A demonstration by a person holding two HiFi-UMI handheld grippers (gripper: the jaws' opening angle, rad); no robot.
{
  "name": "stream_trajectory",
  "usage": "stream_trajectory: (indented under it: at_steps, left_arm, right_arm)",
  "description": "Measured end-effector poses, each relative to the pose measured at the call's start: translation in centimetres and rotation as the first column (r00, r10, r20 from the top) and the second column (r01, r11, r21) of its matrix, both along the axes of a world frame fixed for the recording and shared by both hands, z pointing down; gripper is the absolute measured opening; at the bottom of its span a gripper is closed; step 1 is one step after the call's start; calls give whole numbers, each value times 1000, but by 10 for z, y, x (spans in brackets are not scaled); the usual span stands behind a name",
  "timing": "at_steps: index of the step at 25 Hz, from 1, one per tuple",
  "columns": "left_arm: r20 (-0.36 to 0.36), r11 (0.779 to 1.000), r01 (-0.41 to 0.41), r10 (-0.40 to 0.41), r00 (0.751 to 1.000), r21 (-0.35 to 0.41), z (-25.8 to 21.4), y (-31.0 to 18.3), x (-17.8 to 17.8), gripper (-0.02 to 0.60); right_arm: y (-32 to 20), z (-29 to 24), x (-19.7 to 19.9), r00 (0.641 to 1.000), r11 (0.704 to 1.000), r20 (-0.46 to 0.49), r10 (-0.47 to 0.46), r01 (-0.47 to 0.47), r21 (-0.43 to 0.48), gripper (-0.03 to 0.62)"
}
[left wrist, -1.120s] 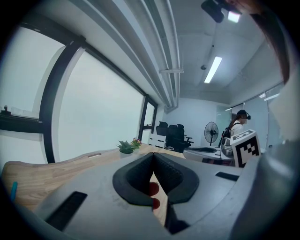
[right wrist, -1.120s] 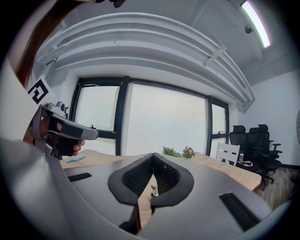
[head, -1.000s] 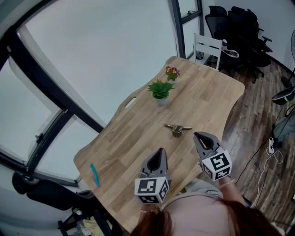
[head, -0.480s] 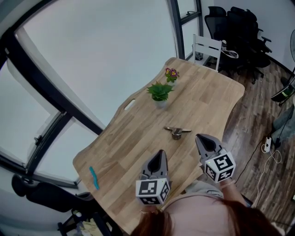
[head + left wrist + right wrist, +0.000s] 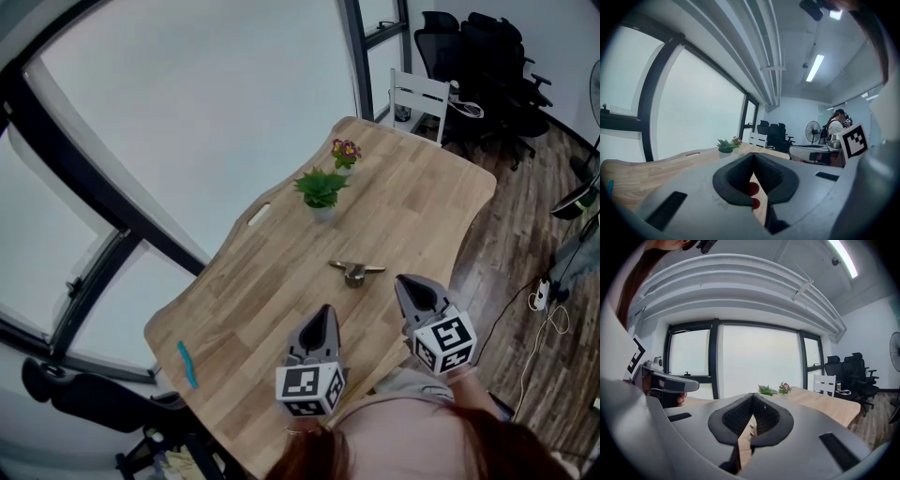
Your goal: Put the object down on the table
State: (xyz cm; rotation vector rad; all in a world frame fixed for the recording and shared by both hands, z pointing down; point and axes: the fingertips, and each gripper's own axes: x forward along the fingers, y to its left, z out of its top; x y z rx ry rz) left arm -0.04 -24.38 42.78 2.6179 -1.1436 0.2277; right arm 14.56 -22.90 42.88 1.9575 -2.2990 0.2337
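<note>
Left to right: a blue strip (image 5: 187, 364) lies near the left end of the table (image 5: 272, 281). My left gripper (image 5: 327, 309) hovers at the near edge, jaws pressed together on nothing. Beyond it I see a plant (image 5: 320, 187) and, further back, flowers (image 5: 345, 150). The metal object (image 5: 355, 271) lies on the tabletop, ahead of both grippers and between them, touching neither. My right gripper (image 5: 403, 281) hangs just right of it, jaws clenched and empty. A white chair (image 5: 422, 97) stands at the far end.
</note>
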Motion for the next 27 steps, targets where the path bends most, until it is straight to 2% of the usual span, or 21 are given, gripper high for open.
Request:
stream_trajectory:
  at_steps: [15,22,27]
  left_arm:
    - [6,999,19,-19,1000,-37,12,-12,6,2]
    - [16,999,3,-2,1000,-50,18,-13,11,2]
    - [25,999,-7,9,1000,-49,21,-14,17,2]
  right_arm:
    - [-11,4,7,1000,1000,17,-6,6,4,0]
    - [-8,4,10,999,1000,38,-3,2,17,0]
    - [-7,6,15,1000,1000,14,12,-13,13,0]
